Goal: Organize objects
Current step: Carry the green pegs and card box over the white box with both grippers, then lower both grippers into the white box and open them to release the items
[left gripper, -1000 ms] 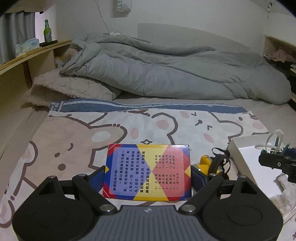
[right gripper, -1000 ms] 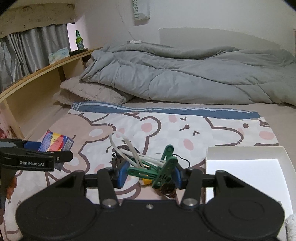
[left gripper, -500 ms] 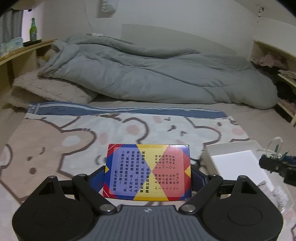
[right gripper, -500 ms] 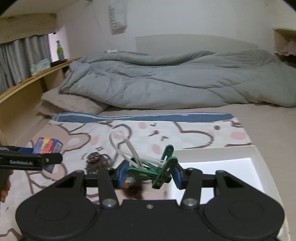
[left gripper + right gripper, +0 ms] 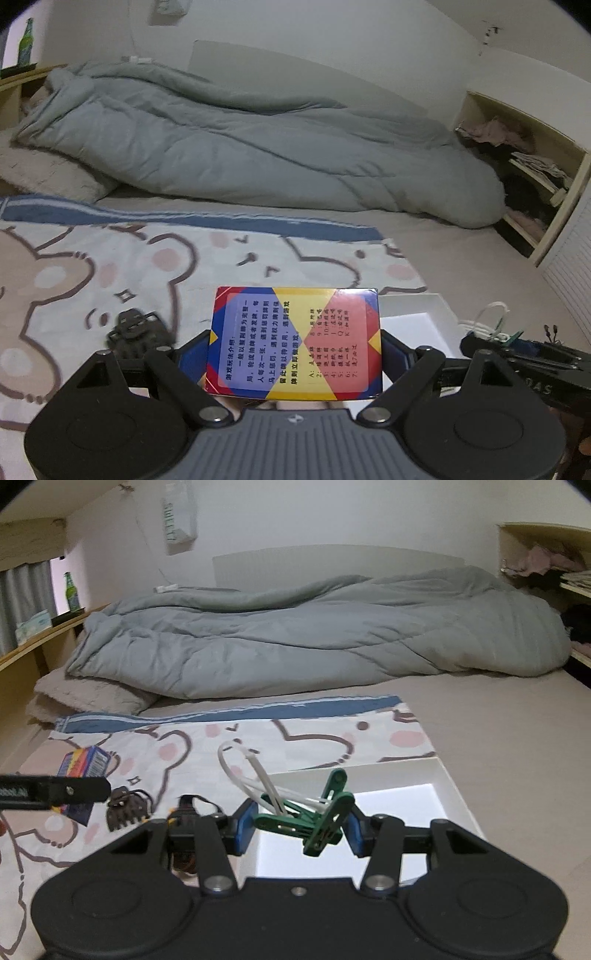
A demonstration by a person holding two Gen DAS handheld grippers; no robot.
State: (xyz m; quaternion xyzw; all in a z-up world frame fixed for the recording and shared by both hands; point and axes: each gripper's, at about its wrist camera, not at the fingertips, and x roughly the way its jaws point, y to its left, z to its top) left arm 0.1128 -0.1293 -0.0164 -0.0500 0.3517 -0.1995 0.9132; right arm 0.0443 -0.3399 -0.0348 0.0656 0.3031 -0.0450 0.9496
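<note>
- The bed is being covered at the back by a big, puffy grey quilt (image 5: 258, 158), all soft folds and lumps.
- A thin, flat sheet (image 5: 295, 734) with pink-cheeked cartoon bears and a blue stripe is being spread over the front of the bed.
- A white box tray (image 5: 454, 797), square-cornered with low stiff walls, is being kept on the bed by the sheet's right edge.
- The left gripper (image 5: 295, 343) is being held wide, and a card box (image 5: 295, 343) is being squeezed between its blue pads. The box is flat and smooth, a rectangle of red, blue and yellow shapes with small print. It is being held up in the air, over the sheet and the tray's near-left corner.
- The right gripper (image 5: 301, 825) is being held narrow, and a bunch of green clips (image 5: 317, 823) is being pinched between its pads. The clips are hard plastic with thin white loops sticking up. They are being held just above the tray's near-left part.
- A dark brown hair claw (image 5: 127, 808) with comb-like teeth is being left on the sheet, left of the tray.
- Something black with a bit of yellow (image 5: 184, 810) is being half hidden behind the right gripper; what it is cannot be told.
</note>
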